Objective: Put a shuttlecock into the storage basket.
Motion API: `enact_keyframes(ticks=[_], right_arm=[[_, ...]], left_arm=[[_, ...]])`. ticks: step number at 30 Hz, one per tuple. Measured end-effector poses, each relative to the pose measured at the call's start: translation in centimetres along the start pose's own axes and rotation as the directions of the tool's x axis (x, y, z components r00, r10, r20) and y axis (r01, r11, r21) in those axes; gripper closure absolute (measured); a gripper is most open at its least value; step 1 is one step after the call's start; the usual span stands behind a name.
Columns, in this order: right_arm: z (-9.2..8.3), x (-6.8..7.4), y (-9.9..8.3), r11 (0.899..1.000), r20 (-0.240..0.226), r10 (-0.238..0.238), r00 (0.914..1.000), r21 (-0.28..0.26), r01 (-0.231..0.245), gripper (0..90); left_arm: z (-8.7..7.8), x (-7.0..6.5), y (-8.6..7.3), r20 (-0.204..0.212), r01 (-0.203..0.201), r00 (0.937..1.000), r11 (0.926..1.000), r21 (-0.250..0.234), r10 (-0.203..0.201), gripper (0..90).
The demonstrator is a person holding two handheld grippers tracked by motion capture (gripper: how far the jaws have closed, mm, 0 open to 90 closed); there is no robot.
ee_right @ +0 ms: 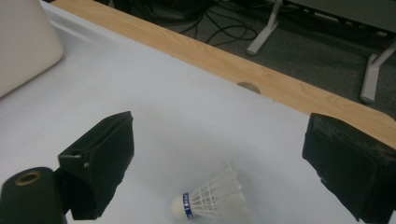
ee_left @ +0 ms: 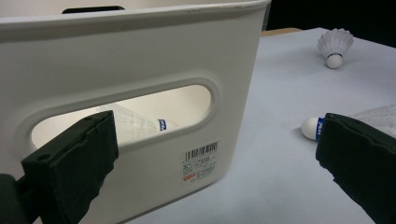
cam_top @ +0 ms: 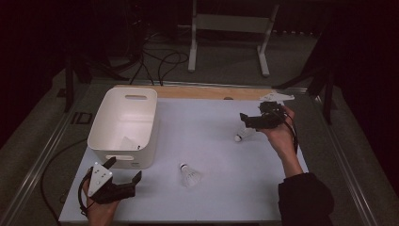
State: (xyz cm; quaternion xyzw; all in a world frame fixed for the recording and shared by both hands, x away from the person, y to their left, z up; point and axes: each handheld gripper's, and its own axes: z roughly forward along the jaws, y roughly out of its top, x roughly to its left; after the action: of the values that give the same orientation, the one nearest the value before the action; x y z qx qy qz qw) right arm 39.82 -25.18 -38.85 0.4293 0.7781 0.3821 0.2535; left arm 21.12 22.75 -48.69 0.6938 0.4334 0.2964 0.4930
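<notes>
1. Right gripper (cam_top: 251, 121): jaws wide apart, nothing held. It hovers over the far-right shuttlecock (cam_top: 243, 135), which lies on its side on the table (cam_top: 211, 117), just below and between the jaws in the right gripper view (ee_right: 212, 199).
2. Left gripper (cam_top: 123, 170): jaws spread, empty, sitting just in front of the bin's near handle slot (ee_left: 126, 114).
3. Handling, my read: the shuttlecock is very light, with a fragile feather skirt that crushes easily. The cork head (ee_right: 178, 206) is the stiff part, so pinch there or at the skirt base, gently. It rolls in an arc if nudged.
4. Second shuttlecock (cam_top: 189, 174) stands cork-up, right of the left gripper and close to its right jaw (ee_left: 314, 127).
5. White bin (cam_top: 123, 127): through the slot, one shuttlecock is already inside (ee_left: 140, 123). Plenty of room is left.
6. Likely drop target is the bin, well to the right gripper's left.
</notes>
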Motion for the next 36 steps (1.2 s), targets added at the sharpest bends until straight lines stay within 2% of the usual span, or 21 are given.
enact_keyframes(ticks=[4, 14, 22, 28, 36], right_arm=[[0.5, -0.2, -0.4, 1.0, 0.012, -0.003, 0.9999, 0.023, 0.002, 9.1], [1.5, -0.5, -1.4, 0.998, 0.006, 0.013, 0.9999, 0.055, -0.013, 9.2], [2.4, -0.7, -1.7, 0.997, 0.009, 0.016, 0.9998, 0.078, -0.017, 9.4], [3.3, -1.0, -1.9, 0.995, -0.007, 0.037, 0.9993, 0.092, -0.036, 10.8], [4.0, -1.2, -2.3, 0.992, -0.002, 0.049, 0.9988, 0.114, -0.049, 10.8]], left_arm=[[-0.1, -0.1, 0.0, 0.0, -0.007, 1.0, 1.0, 0.001, 0.007, 0.0], [0.0, -0.2, 0.1, -0.001, -0.011, 0.9999, 0.9999, 0.001, 0.011, 0.0], [-0.1, -0.2, 0.1, -0.002, -0.014, 0.9999, 0.9999, 0.002, 0.014, 0.0], [-0.3, -0.2, 0.1, -0.004, -0.012, 0.9999, 0.9999, -0.001, 0.012, 0.0], [-0.2, -0.3, 0.1, -0.004, -0.014, 0.9999, 0.9999, -0.002, 0.014, 0.0]])
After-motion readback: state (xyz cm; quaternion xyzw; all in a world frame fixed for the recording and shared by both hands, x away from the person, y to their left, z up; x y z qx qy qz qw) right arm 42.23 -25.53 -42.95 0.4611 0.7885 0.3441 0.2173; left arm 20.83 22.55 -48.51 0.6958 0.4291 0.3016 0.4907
